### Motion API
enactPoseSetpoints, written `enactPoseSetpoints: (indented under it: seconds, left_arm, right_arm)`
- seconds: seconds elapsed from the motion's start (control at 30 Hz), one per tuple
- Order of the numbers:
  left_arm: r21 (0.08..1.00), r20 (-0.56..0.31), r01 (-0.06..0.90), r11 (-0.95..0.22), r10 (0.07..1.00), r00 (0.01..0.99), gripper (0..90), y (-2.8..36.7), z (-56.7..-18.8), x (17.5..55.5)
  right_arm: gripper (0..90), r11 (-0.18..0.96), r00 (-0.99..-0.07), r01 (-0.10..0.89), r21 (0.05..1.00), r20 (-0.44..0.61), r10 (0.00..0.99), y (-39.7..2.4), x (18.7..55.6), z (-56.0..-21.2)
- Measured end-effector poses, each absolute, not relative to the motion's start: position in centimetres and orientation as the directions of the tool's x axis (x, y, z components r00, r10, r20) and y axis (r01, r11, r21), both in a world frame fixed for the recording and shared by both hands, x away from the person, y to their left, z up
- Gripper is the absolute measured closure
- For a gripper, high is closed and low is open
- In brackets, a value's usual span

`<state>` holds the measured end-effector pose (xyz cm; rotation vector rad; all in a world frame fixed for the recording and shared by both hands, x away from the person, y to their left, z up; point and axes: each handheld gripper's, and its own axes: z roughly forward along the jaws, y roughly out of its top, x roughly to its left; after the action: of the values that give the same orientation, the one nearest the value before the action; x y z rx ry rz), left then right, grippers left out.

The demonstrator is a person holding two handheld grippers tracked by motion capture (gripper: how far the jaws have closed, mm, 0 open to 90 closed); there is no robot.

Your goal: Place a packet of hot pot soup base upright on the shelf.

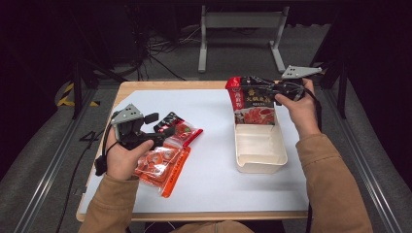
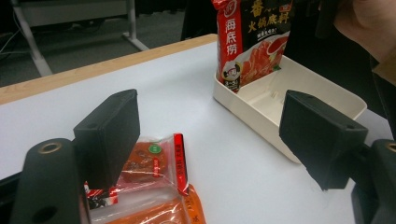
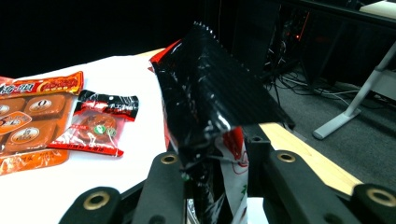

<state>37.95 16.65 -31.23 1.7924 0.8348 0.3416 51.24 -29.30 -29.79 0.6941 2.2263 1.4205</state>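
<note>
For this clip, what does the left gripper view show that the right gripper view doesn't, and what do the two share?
Left gripper view alone: the cream tray with the pouch's bottom standing in it, the pouch's printed front, and the left gripper with its jaws wide apart above the table.

Right gripper view alone: the right gripper clamped on the pouch's top edge, the pouch's black back, and the orange pack's round pieces.

Shared: the red hotpot-base pouch, the small red packet, the orange snack pack and the white table mat.

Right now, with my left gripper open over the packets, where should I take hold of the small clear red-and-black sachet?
Probably the small clear red-and-black sachet's free far edge, coming from the tray side. It lies flat, its near end beside the larger orange packet, and the open left gripper hovers right above it.
</note>
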Motion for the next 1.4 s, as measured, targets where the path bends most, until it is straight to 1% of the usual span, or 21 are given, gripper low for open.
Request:
enactPoseSetpoints:
  seconds: [0.13, 0.3, 0.83, 1.07, 1.4]
  left_arm:
    - [0.909, -0.164, 0.378, -0.178, 0.681, 0.714, 21.3, 16.6, -31.2, 38.0]
    - [0.909, -0.164, 0.378, -0.178, 0.680, 0.715, 21.3, 16.5, -31.3, 38.1]
    - [0.905, -0.163, 0.384, -0.186, 0.681, 0.714, 21.1, 16.5, -31.4, 38.2]
    - [0.903, -0.163, 0.386, -0.190, 0.681, 0.714, 20.8, 16.6, -31.5, 38.3]
    - [0.896, -0.166, 0.398, -0.197, 0.682, 0.712, 20.6, 16.7, -31.7, 38.3]
  right_arm:
    - [74.2, 0.377, -0.792, 0.206, 0.903, -0.072, 0.606, -29.5, 51.2, -30.5]
    - [73.9, 0.351, -0.787, 0.219, 0.910, -0.048, 0.615, -30.2, 51.0, -31.2]
    - [75.4, 0.340, -0.760, 0.262, 0.903, -0.024, 0.650, -32.0, 50.2, -32.7]
    - [75.9, 0.330, -0.753, 0.264, 0.906, -0.020, 0.658, -32.3, 50.1, -33.1]
    - [72.7, 0.337, -0.744, 0.272, 0.901, -0.026, 0.668, -32.2, 50.0, -33.0]
